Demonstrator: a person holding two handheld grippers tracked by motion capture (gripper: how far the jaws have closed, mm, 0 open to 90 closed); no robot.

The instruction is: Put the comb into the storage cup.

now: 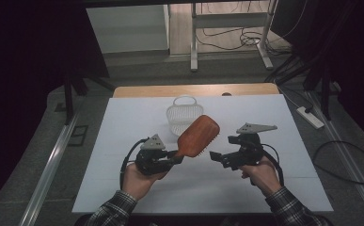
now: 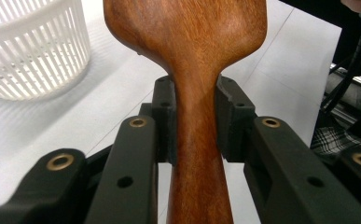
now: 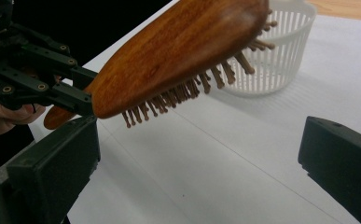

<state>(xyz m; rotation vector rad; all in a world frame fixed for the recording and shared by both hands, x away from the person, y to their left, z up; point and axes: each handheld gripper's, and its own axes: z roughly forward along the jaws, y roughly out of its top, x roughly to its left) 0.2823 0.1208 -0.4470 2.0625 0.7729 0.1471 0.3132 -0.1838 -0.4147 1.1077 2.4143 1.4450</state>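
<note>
A wooden hairbrush [image 1: 199, 134] is held above the white table, head tilted up and to the right, bristles facing right and down. My left gripper [image 1: 178, 157] is shut on its handle; in the left gripper view both pads press the narrow neck of the hairbrush [image 2: 194, 140]. A white slatted basket [image 1: 184, 113] stands just behind the brush. My right gripper [image 1: 215, 157] hangs a little right of the brush head, jaws wide apart and empty. In the right gripper view the hairbrush [image 3: 178, 51] crosses above the right gripper [image 3: 199, 172], with the basket [image 3: 281, 51] behind it.
The white table top [image 1: 264, 188] has a wooden strip [image 1: 193, 90] along its far edge. A power strip [image 1: 310, 117] and cables lie on the floor at the right. Metal desk legs [image 1: 193, 47] stand beyond the table.
</note>
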